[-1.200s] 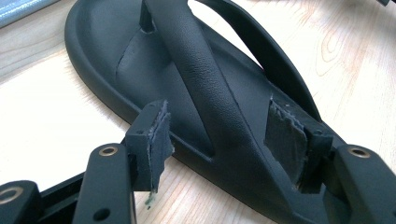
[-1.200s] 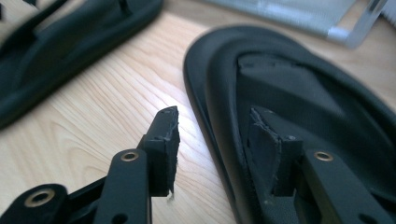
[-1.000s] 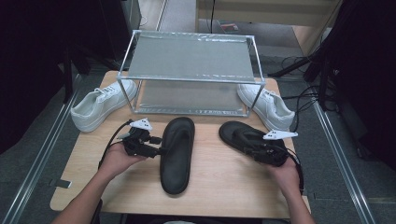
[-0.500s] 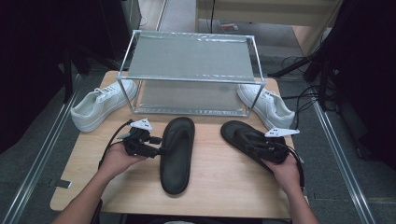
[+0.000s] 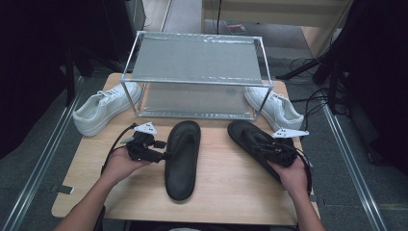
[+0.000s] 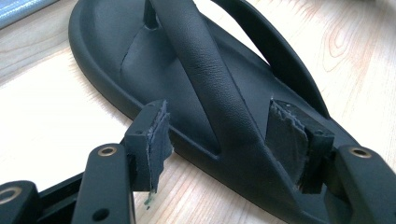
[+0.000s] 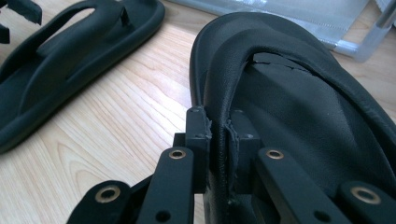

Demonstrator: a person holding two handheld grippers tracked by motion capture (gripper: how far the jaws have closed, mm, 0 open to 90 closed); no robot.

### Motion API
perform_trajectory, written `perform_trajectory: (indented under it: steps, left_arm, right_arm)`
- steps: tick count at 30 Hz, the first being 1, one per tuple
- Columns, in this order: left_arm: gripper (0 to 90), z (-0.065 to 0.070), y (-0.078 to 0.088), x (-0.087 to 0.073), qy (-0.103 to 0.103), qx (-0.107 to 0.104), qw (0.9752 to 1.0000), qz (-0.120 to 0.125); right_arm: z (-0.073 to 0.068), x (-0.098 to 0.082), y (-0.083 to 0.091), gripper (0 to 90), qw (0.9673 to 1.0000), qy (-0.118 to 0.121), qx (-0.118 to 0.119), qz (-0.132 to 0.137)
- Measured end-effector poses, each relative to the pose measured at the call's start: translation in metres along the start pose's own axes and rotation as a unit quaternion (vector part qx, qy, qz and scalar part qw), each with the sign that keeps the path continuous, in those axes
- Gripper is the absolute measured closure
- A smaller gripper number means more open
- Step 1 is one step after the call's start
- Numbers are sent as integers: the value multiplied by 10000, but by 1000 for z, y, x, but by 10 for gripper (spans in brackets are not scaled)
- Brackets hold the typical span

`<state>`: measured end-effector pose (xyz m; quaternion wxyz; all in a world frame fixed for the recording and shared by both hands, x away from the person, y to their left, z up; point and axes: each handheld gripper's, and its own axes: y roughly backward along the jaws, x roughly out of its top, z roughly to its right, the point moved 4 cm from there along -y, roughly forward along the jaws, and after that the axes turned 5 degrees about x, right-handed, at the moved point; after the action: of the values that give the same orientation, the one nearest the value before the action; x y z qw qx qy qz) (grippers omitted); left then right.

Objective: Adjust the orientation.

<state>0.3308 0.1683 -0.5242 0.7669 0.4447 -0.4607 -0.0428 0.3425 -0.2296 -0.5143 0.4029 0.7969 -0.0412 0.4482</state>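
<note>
- Resting on the pale wooden tabletop (image 5: 226, 192), two black moulded rubber thong sandals lie in front of a clear-walled, metal-framed box (image 5: 196, 77); no brand mark or writing can be read on any of them.
- The left black sandal (image 5: 183, 156) lies lengthwise near the middle of the tabletop, toe towards the box, sole down.
- The left gripper (image 5: 161, 155), held in the person's left hand (image 5: 118, 163), reaches in from the sandal's left side; in the left gripper view its jaws stand released, one pad (image 6: 154, 137) just outside the sandal's rim and the other over the footbed, with a strap (image 6: 205, 79) running between them and neither pad pressing it.
- The right black sandal (image 5: 255, 144) lies angled, toe pointing up-left towards the box.
- The right gripper (image 5: 276, 151), in the person's right hand (image 5: 293, 175), sits over this sandal's heel half; the right gripper view shows its jaws clenched on the sandal's strap (image 7: 224, 93), which is pinched thin between the pads.
- Both forearms come in from the near edge, hands low over the tabletop.
- A white lace-up sneaker (image 5: 103, 109) sits left of the box, another white sneaker (image 5: 275, 109) right of it.
</note>
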Motion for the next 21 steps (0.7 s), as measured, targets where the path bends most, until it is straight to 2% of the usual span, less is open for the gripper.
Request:
perform_trajectory:
  steps: [5,8,14,21]
  left_arm:
    - [399,2,3,0,-42,75,10000,28]
    - [399,2,5,-2,-36,82,10000,20]
    - [399,4,8,-8,5,113,9999,58]
    - [398,5,14,-15,88,143,9998,93]
  right_arm:
    - [-12,8,-6,823,9998,-164,67,25]
    - [-23,13,-14,822,9999,-128,19,-89]
    - [-39,22,-32,820,9998,-107,83,-169]
    - [-50,30,-49,817,9997,-48,64,-250]
